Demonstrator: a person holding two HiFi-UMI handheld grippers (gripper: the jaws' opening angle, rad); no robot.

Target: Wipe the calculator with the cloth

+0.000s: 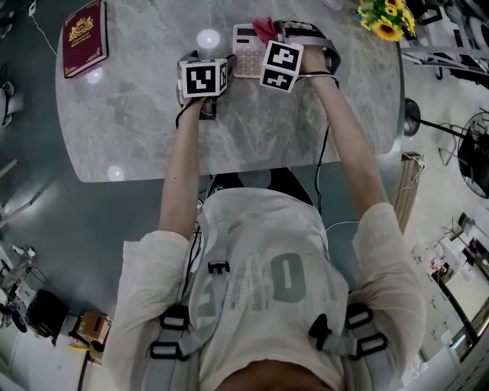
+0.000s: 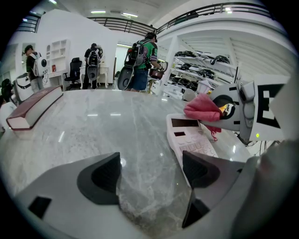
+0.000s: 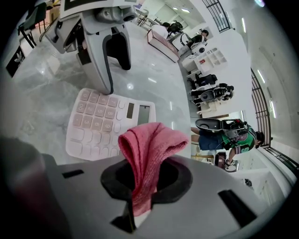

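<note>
**Cloth clamped in right gripper at the calculator**

My right gripper view shows what the head view hides: the right gripper (image 3: 142, 186) is clenched on a folded pink cloth (image 3: 150, 144), with the white calculator (image 3: 100, 122) flat on the marble tabletop (image 3: 37, 102) just beyond. In its own view the left gripper (image 2: 152, 175) stands open and empty over bare marble, with the calculator at frame right. In the head view, marker cubes cover part of the calculator. A dark red book (image 1: 84, 37) lies upper left and yellow flowers (image 1: 386, 19) upper right. The book's gold emblem is too small to read.

One calculator (image 1: 246, 50), one cloth (image 3: 147, 154) (pink), one book (image 1: 84, 37), two tongs (image 2: 152, 175) (image 3: 145, 179).
</note>
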